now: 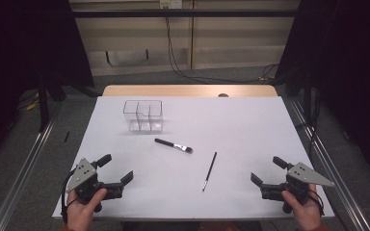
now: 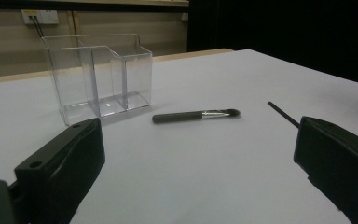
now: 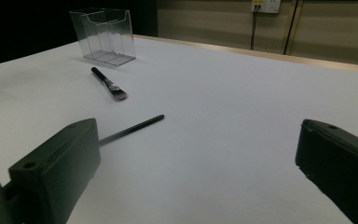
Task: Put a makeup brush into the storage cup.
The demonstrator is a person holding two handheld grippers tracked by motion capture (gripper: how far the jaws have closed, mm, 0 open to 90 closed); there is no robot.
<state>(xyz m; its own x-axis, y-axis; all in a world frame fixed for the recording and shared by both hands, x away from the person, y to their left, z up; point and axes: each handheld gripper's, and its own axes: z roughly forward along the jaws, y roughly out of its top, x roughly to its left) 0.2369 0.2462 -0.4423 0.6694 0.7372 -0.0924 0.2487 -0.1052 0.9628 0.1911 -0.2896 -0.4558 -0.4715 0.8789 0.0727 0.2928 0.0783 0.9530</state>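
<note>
A clear plastic organizer [image 1: 143,115] with several compartments stands on the white table [image 1: 250,125] toward the back left, also in the left gripper view [image 2: 98,74] and the right gripper view [image 3: 103,35]. A short black makeup brush [image 1: 173,145] [image 2: 196,115] [image 3: 108,84] lies in front of it. A thin black stick brush [image 1: 209,171] [image 3: 133,129] [image 2: 283,115] lies to its right. My left gripper [image 1: 116,169] rests at the front left, open and holding nothing. My right gripper [image 1: 268,171] rests at the front right, open and holding nothing.
The table's wooden far edge [image 1: 188,90] shows behind the white sheet. Cables [image 1: 183,67] hang down the back wall to the floor. Metal rails [image 1: 24,163] run along both sides of the table. Dark curtains flank the area.
</note>
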